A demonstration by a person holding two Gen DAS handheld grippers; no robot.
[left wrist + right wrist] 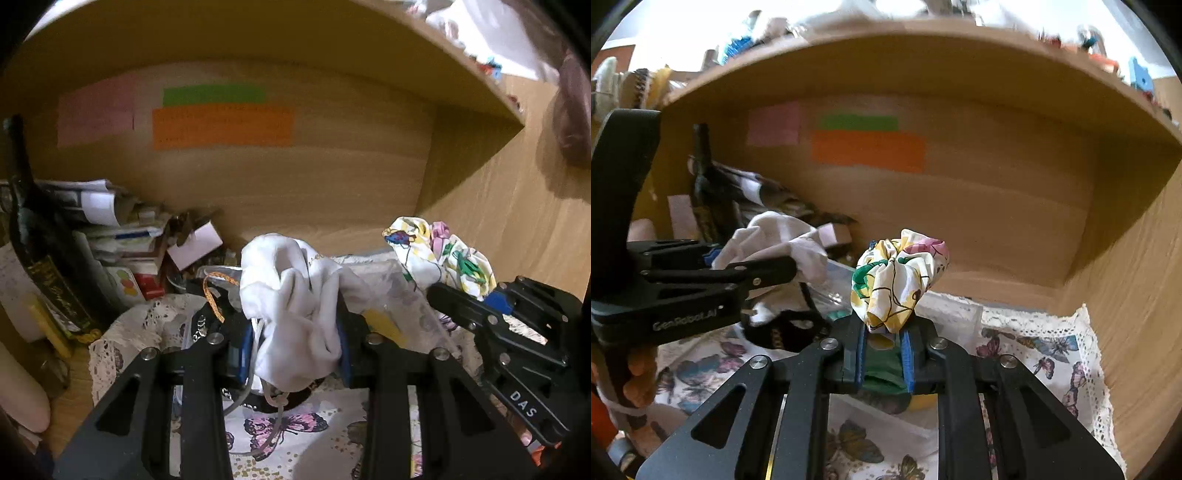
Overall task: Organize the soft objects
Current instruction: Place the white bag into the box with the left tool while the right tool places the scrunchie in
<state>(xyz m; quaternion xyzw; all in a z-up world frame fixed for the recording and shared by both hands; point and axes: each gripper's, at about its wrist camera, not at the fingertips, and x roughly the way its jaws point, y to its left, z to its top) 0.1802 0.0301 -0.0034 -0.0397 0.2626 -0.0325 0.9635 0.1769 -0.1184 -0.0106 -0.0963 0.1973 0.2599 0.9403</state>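
Observation:
My left gripper (295, 347) is shut on a crumpled white cloth (295, 302) and holds it above the butterfly-print table cover (280, 428) inside a wooden shelf bay. My right gripper (884, 350) is shut on a bunched floral cloth (897, 277), yellow, green and pink, held up beside the white one. In the left wrist view the right gripper (454, 299) comes in from the right with the floral cloth (439, 254). In the right wrist view the left gripper (753, 273) comes in from the left with the white cloth (775, 240).
A dark bottle (40, 258) and a heap of papers and small boxes (122, 236) fill the left of the bay. Coloured sticky notes (221, 125) are on the back wall. A clear plastic container (391, 288) lies under the cloths. The wooden side wall (1137, 295) is close on the right.

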